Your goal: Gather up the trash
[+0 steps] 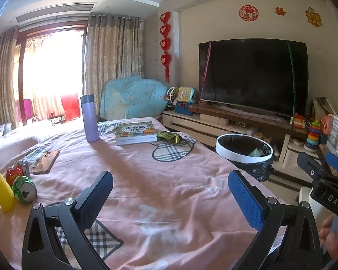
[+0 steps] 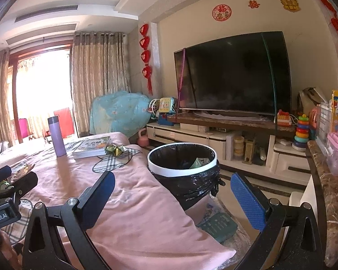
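The trash bin [image 2: 182, 165], white-rimmed and lined with a black bag, stands on the floor just beside the edge of the pink-covered surface [image 1: 146, 175]. Inside it a greenish piece of paper [image 2: 199, 162] leans against the liner; the rest of the inside is too dark to read.

Both tools hang above the cloth with nothing between their pads. The left gripper [image 1: 170, 199] has its jaws spread wide, and the right gripper [image 2: 172, 199] is just as wide, aimed toward the bin.

Trash lies on the surface. A crumpled green-and-gold wrapper [image 1: 170, 136] touches the stack of books [image 1: 135, 132] at the far end, near a lilac flask [image 1: 89, 118] standing upright. At the left edge a dented green can [image 1: 24, 189] lies on its side, with a yellow foam net sleeve [image 1: 1, 192] just beside it and a red packet [image 1: 14, 174] behind them.
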A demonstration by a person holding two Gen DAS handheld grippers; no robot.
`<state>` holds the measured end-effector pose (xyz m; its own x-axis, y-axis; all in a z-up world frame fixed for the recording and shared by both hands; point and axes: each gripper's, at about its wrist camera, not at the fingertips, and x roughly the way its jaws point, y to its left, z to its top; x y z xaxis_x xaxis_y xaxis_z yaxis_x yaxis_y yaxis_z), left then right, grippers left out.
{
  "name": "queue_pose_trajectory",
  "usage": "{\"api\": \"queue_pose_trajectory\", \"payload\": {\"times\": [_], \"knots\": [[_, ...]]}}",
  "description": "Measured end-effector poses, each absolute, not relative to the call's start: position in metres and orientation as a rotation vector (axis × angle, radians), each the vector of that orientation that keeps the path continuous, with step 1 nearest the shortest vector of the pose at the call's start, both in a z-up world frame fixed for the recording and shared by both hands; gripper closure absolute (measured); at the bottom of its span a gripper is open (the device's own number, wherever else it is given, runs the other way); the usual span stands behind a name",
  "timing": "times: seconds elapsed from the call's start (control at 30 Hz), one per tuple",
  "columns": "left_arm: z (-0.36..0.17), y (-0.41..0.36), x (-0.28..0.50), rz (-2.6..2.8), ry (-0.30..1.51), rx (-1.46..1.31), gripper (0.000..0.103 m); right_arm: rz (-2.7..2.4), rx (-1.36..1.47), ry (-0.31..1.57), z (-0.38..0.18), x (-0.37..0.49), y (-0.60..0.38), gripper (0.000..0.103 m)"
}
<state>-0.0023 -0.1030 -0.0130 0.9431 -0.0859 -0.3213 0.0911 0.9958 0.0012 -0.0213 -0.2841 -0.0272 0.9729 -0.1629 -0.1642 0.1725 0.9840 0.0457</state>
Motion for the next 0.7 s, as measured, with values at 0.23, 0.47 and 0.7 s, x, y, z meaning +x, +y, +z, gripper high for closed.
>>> {"api": "queue_pose_trajectory", "payload": {"times": [0.23, 0.47, 0.7], "knots": [[-0.016, -0.1, -0.0027, -0.086, 0.323, 0.012, 0.001, -0.159, 0.056, 0.158, -0.0254, -0.0237, -0.2839, 0.0], [-0.0174, -0.0994, -0.0016, -0.096, 0.327, 0.008, 0.001, -0.15, 0.063, 0.154, -0.023, -0.025, -0.2843, 0.0], [-0.0175, -0.099, -0.002, -0.095, 0.327, 0.008, 0.001, -0.144, 0.073, 0.148, -0.0209, -0.0268, -0.2842, 0.0]]}}
